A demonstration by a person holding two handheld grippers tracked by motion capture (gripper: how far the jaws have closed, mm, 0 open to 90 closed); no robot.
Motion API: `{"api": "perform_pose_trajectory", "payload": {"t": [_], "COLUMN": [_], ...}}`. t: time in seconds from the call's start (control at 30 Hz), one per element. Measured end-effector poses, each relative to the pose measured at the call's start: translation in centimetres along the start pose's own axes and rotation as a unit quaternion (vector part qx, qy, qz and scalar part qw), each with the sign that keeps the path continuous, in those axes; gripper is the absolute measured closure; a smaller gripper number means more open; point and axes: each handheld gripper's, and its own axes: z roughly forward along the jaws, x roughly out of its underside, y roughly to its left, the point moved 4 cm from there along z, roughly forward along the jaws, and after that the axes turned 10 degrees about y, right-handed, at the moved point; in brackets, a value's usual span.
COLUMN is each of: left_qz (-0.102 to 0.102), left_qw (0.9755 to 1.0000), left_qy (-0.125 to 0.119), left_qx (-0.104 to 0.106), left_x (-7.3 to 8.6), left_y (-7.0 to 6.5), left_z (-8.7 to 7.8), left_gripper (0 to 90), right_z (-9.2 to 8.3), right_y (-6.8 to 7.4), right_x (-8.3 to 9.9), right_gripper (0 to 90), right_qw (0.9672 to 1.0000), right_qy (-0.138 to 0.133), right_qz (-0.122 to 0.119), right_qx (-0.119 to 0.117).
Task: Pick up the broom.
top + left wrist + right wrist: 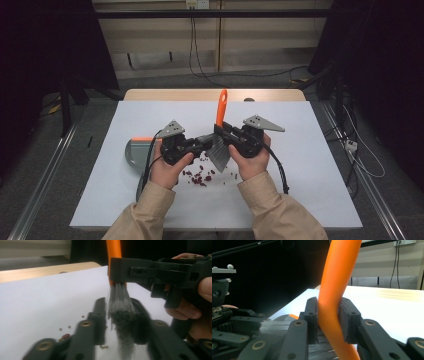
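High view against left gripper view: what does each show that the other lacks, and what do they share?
High view alone: the grey dustpan with its orange edge lying left of the left gripper, both tan sleeves, and the top end of the brush handle.

Left gripper view alone: the left gripper's pads closed on the grey bristles, close up.

Both: the right gripper clamping the orange handle above the bristles, the dark red crumbs on the white sheet, and the wooden table edge behind.

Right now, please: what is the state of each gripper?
Left gripper: jaws closed on the brush bristles.
Right gripper: jaws closed on the orange brush handle.
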Motion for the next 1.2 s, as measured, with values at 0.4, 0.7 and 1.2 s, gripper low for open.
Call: {"api": "perform_pose_trajectory", "payload": {"t": [0.4, 0.7, 1.2], "left_qz": [-0.001, -0.002, 0.005], "left_qw": [1.0000, 0.9999, 0.9999], "left_qy": [-0.003, -0.012, -0.005], "left_qx": [0.009, 0.004, 0.016], "left_x": [0.0, -0.3, -0.2], "left_y": [0.0, 0.4, 0.2], "left_z": [-0.6, -1.5, -1.3], "left_gripper": [85.2, 85.4, 85.4], "right_z": [-0.4, -2.3, -1.7], "right_y": [-0.7, -3.1, -3.6], "right_x": [0.1, 1.2, 3.2], "right_gripper": [60.6, 34.2, 34.1], "right_qw": [0.9989, 0.9954, 0.9890], "right_qy": [-0.002, -0.011, 0.016], "right_qz": [-0.008, -0.024, -0.059], "right_qx": [-0.047, -0.092, -0.135]}}
